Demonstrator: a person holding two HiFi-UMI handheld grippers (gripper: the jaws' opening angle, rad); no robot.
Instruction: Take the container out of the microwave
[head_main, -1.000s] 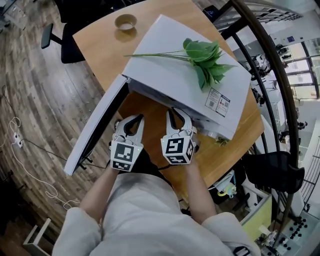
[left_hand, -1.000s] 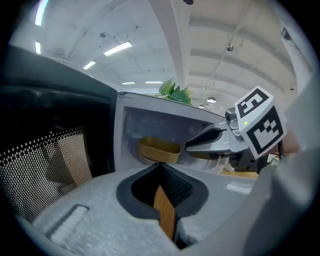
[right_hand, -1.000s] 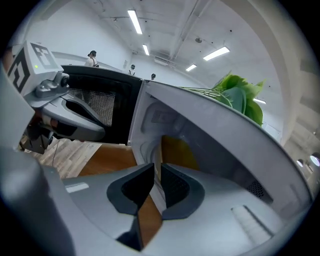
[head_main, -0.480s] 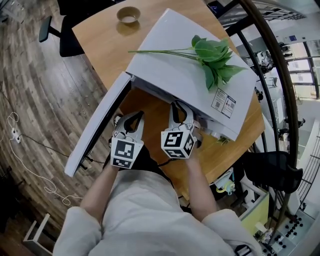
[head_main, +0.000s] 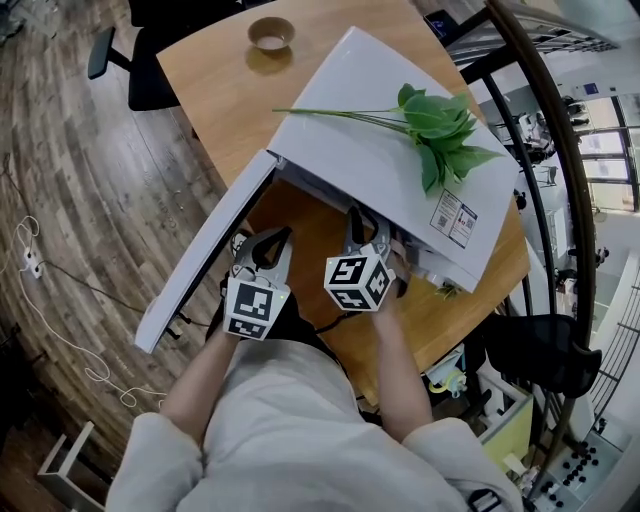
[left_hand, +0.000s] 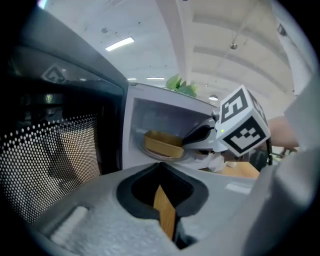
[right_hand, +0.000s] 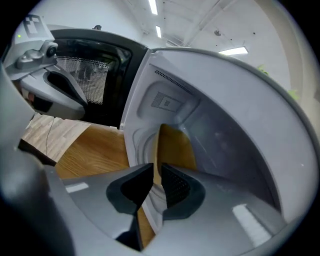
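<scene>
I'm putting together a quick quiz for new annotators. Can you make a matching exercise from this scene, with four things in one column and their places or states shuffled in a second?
Things
1. container
2. leafy sprig
3. bowl
4. microwave door

Places or states
A. lying on top of the microwave
B. swung open
C. inside the microwave
D. on the table, beyond the microwave

Pairs: 1-C, 2-A, 3-D, 4-B
</scene>
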